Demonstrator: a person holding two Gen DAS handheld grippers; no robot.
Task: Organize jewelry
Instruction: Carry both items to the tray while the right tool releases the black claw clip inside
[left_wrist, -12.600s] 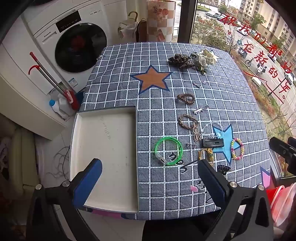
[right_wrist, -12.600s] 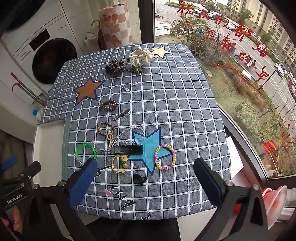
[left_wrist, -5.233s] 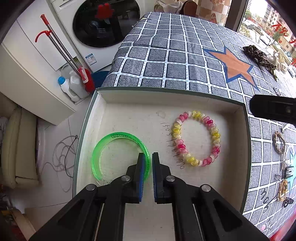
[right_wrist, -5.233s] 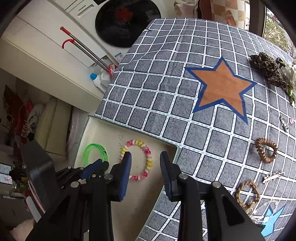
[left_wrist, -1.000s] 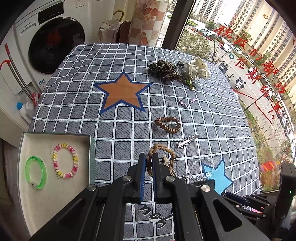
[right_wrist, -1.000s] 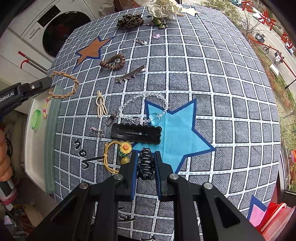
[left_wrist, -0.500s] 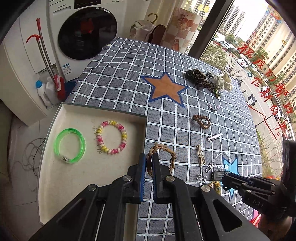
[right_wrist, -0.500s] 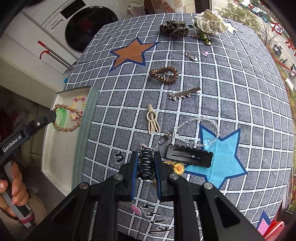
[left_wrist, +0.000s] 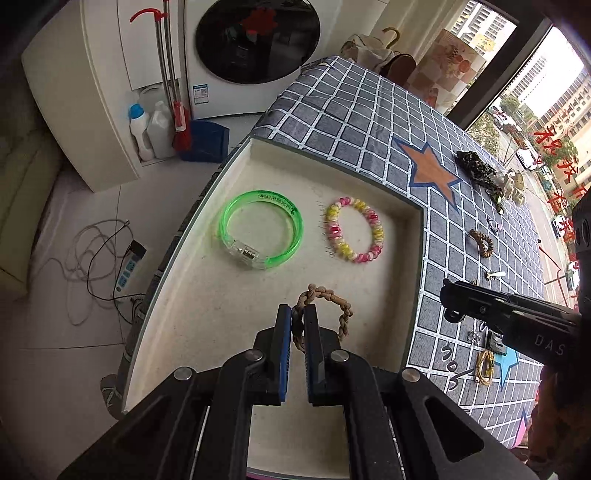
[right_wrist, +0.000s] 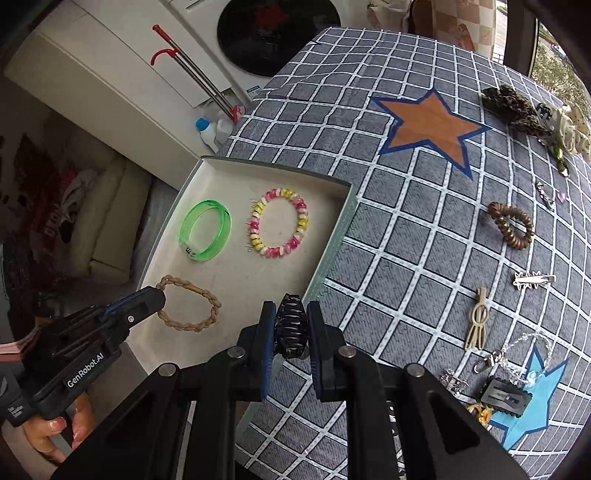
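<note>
My left gripper (left_wrist: 297, 321) is shut on a tan braided bracelet (left_wrist: 341, 312), which hangs low over the white tray (left_wrist: 373, 291). The same braided bracelet (right_wrist: 192, 308) shows in the right wrist view, at the tip of the left gripper (right_wrist: 155, 295). In the tray lie a green bangle (left_wrist: 262, 229) and a pink-and-yellow bead bracelet (left_wrist: 354, 230). My right gripper (right_wrist: 291, 332) is shut on a black claw hair clip (right_wrist: 291, 330), above the tray's right wall (right_wrist: 332, 251).
On the checked cloth (right_wrist: 406, 229) lie a brown coil hair tie (right_wrist: 511, 225), a silver clip (right_wrist: 533, 278), a cream clasp (right_wrist: 478, 319), a crystal chain (right_wrist: 524, 347) and a black barrette (right_wrist: 504, 397). A washing machine (left_wrist: 255, 40) and bottles (left_wrist: 142, 129) stand beyond the tray.
Both grippers have moved left from over the cloth to the tray, each keeping its item. The braided bracelet now hangs over the tray's floor, and the hair clip is at its right wall.
</note>
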